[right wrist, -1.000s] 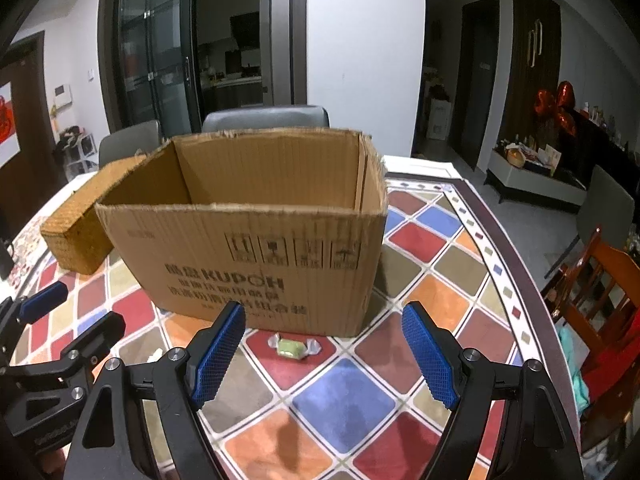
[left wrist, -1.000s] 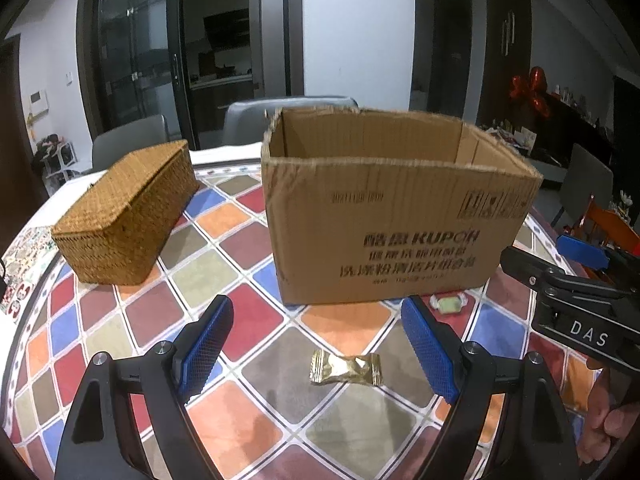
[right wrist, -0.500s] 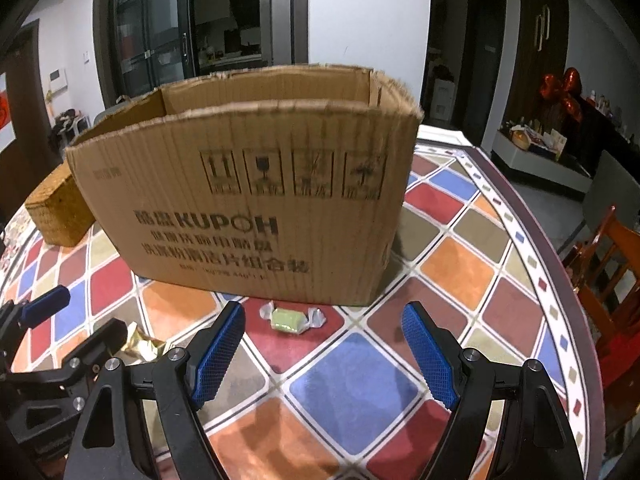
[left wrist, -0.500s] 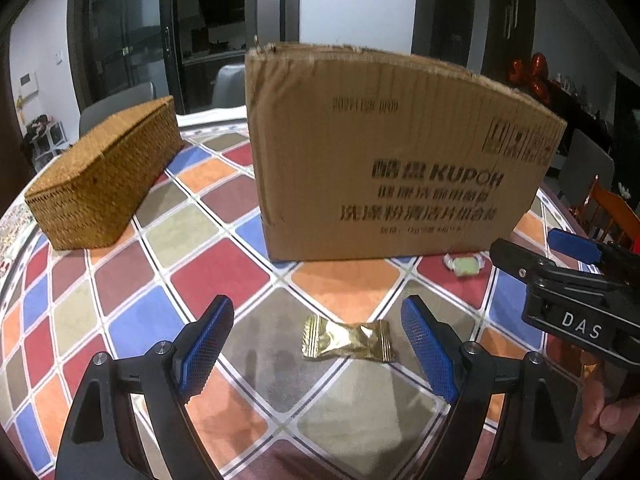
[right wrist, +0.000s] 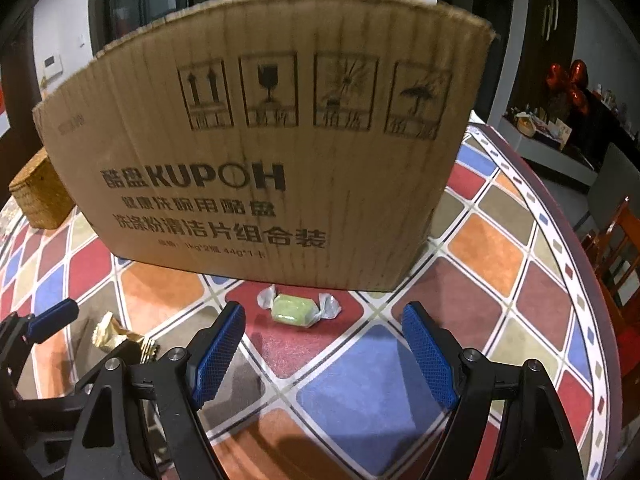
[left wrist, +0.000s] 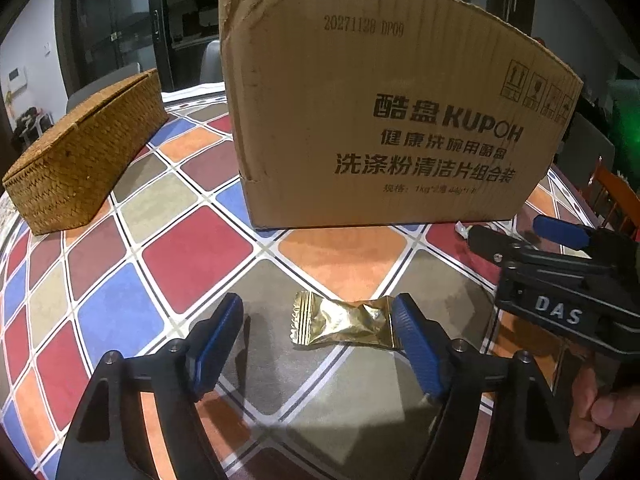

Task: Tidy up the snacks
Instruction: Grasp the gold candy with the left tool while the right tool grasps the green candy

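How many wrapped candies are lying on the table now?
2. The gold-wrapped candy lies between the closing left gripper's fingers; the green candy lies just ahead of the right gripper, beside the cardboard box. More may be hidden inside the box.

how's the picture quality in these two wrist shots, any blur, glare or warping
Left wrist view: sharp; fisheye bows the cardboard box and darkens the corners; the gold candy wrapper catches glare between the closing left gripper, which casts soft shadows on the table. Right wrist view: box print slightly smeared, top edge curved; the green candy is fairly clear.
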`<state>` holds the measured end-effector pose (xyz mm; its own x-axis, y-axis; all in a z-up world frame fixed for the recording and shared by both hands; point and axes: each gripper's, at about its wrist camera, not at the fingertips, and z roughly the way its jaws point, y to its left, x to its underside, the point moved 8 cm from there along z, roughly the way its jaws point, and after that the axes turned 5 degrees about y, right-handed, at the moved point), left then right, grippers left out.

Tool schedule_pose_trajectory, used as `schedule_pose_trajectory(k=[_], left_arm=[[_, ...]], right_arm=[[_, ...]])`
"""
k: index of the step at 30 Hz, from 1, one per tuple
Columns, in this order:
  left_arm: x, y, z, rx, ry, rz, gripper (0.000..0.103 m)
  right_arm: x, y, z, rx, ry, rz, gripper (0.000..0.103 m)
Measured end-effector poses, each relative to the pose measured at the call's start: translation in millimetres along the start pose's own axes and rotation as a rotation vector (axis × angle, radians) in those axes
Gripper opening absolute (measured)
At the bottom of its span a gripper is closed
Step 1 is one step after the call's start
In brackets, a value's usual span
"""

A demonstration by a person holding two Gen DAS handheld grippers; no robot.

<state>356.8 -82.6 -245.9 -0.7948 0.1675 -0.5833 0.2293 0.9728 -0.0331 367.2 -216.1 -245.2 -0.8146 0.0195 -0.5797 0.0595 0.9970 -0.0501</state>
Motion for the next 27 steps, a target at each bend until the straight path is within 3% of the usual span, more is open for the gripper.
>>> schedule_pose_trajectory(k=[11, 15, 19, 25, 27], left_arm=[[3, -2, 7, 0.019, 0.033, 0.009, 0.061], [3, -5, 6, 0.022, 0.029, 0.022, 0.045], [3, -7, 4, 0.034, 0.023, 0.026, 0.036], [2, -4, 2, 0.041, 0.01, 0.014, 0.033], [2, -4, 1, 0.039, 0.006, 0.015, 0.032]], right_arm=[[1, 5, 19, 0.016, 0.047, 0.019, 0.081], [-4, 1, 25, 0.015, 0.048, 0.026, 0.08], [-7, 6, 25, -0.004, 0.041, 0.023, 0.066], [-15, 9, 24, -0.03, 0.032, 0.01, 0.035], [-16, 10, 23, -0.032, 0.032, 0.009, 0.032]])
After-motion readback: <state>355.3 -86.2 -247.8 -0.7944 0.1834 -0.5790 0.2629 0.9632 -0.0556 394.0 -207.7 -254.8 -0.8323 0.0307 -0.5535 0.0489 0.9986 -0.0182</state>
